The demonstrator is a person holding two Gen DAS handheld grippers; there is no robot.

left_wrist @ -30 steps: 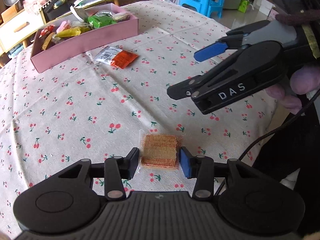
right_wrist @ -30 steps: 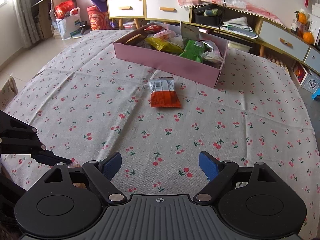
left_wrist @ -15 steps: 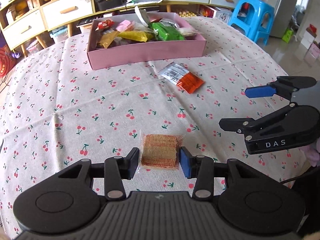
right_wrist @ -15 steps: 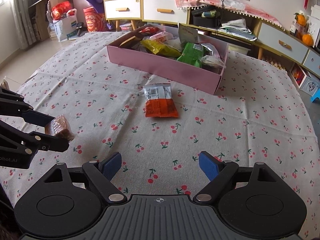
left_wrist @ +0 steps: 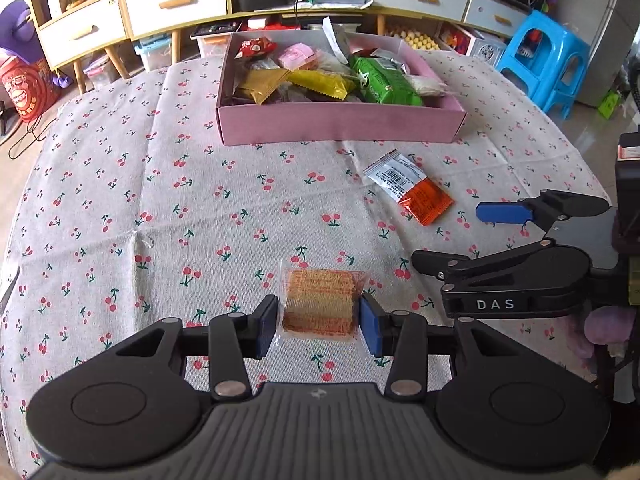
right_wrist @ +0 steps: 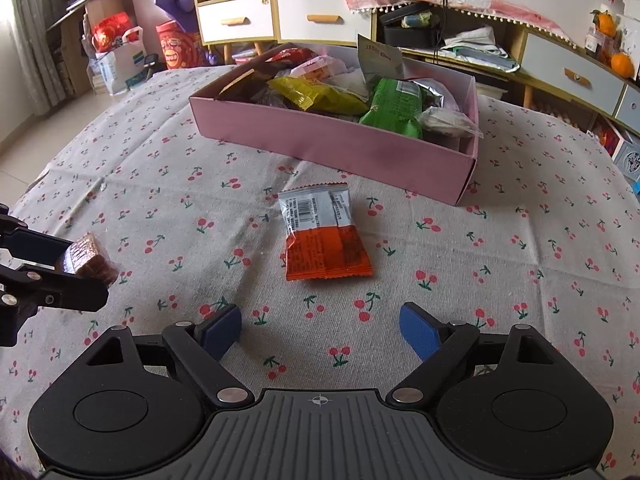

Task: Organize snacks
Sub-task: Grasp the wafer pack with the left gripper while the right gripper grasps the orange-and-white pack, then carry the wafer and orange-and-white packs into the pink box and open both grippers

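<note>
Left gripper: fingers clamp the clear-wrapped square wafer snack from both sides, lifted off the cherry-print cloth on the table. Right gripper: fingers spread wide, having just opened a little further, nothing between them, aimed at the orange-and-silver foil snack packet lying flat just before the pink rectangular cardboard box of snacks.

Judged step: wafer to box, right picks the packet. Carry the wafer over the near wall before release. For the packet, straddle its narrow width, press low against the cloth, close slowly; foil may slip.
</note>
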